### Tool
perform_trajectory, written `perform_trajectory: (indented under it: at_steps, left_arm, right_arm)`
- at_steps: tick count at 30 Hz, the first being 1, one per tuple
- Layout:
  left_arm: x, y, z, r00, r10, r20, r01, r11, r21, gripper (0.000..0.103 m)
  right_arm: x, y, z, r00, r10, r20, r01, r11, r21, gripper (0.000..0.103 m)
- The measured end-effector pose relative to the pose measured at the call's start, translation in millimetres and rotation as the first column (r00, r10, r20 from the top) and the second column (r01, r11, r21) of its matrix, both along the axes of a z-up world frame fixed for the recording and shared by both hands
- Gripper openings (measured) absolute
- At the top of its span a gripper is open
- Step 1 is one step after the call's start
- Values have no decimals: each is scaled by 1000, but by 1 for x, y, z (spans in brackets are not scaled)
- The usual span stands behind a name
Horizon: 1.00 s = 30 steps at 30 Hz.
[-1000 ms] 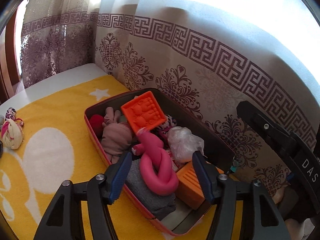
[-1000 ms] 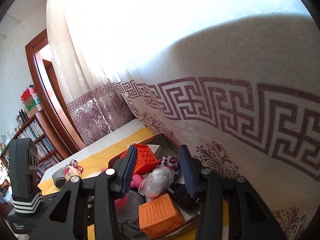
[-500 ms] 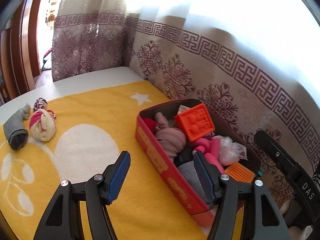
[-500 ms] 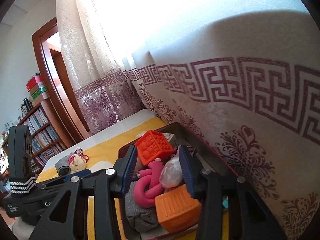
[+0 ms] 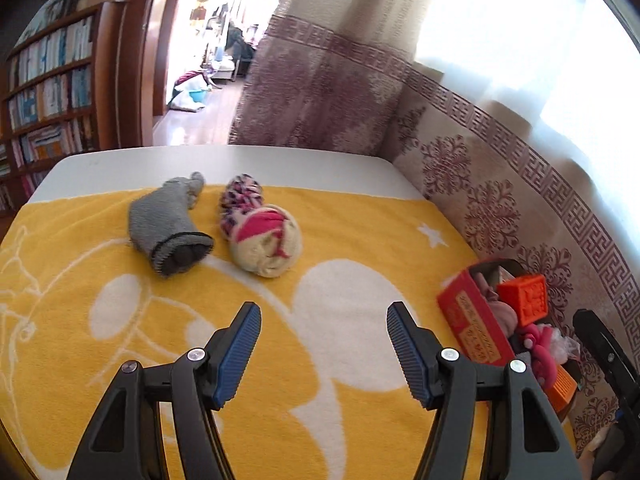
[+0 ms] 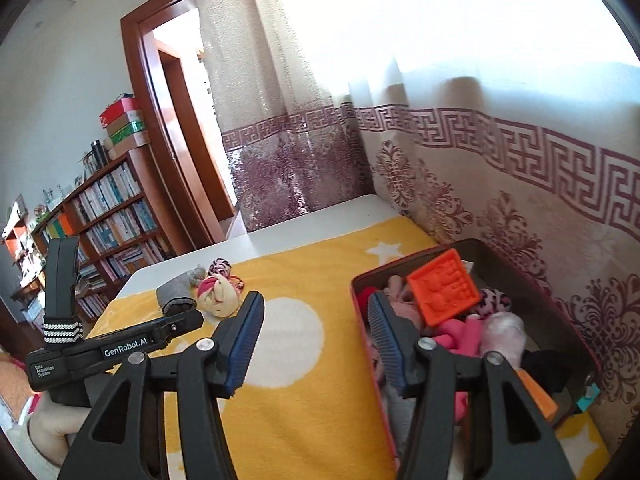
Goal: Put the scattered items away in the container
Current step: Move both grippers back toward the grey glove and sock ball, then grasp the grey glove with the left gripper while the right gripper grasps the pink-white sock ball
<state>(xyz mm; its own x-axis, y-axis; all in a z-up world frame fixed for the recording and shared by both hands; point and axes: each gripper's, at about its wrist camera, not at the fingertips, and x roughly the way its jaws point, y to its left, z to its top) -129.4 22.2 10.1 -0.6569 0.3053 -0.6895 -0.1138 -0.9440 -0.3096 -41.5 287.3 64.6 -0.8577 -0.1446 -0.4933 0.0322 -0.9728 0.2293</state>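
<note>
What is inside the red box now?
The red box holds an orange embossed block on top, a pink toy, a clear plastic bag and soft cloth pieces. Whatever lies beneath them on the bottom is covered.

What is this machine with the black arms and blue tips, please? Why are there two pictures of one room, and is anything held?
It is no machine arm: a person holds two hand tools, each with two fingers and a small wide-angle camera looking forward along them. One picture comes from the left gripper, the other from the right gripper. Both are empty; the right one's jaws are opening with nothing between them. On the yellow blanket lie a grey sock and a pink and cream sock bundle, side by side. By the curtain stands a red box, already full of toys and clothes.
</note>
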Motion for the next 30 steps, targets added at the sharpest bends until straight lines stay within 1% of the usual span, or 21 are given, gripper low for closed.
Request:
perform_trajectory:
  at_steps: [1, 2, 4, 7, 10, 13, 18, 21, 24, 27, 28, 30]
  left_arm:
    - [-4, -14, -1, 999, 35, 1, -35, 999, -4, 67]
    - [-9, -27, -3, 998, 70, 1, -70, 997, -14, 71]
    - [-19, -52, -7, 989, 150, -1, -150, 988, -34, 76]
    - [-39, -83, -19, 971, 239, 23, -238, 970, -51, 76]
    - [-59, -99, -31, 957, 283, 60, -280, 958, -57, 76]
    - [-76, -104, -41, 955, 286, 81, -282, 957, -62, 76]
    - [-105, -98, -54, 954, 274, 119, -267, 961, -70, 76]
    - [-121, -97, -64, 948, 284, 146, -274, 958, -84, 76]
    - [-131, -100, -73, 946, 279, 167, -274, 960, -55, 76]
    - [-134, -102, -79, 954, 258, 155, -257, 966, -28, 76]
    - [-133, -103, -81, 960, 241, 146, -240, 971, -22, 66]
    - [-131, -104, -81, 966, 220, 132, -220, 975, -13, 59]
  right_arm:
    - [-4, -8, 0, 1000, 13, 3, -13, 1000, 5, 60]
    - [-7, -16, -1, 1000, 26, 7, -26, 1000, 9, 60]
    - [-13, -31, -4, 998, 53, 19, -53, 999, 13, 60]
    - [-16, -50, -12, 995, 88, 41, -89, 996, 27, 61]
    - [-20, -59, -19, 993, 103, 63, -106, 994, 42, 61]
    - [-24, -61, -24, 991, 102, 80, -107, 993, 52, 61]
    - [-30, -59, -28, 991, 86, 99, -92, 994, 65, 61]
    - [-35, -59, -31, 990, 79, 114, -88, 993, 77, 61]
    - [-41, -64, -35, 989, 81, 126, -94, 991, 100, 61]
    - [-50, -72, -39, 986, 93, 141, -111, 986, 126, 61]
    - [-54, -76, -41, 983, 102, 150, -123, 984, 131, 61]
    - [-64, -83, -45, 977, 127, 172, -150, 980, 128, 61]
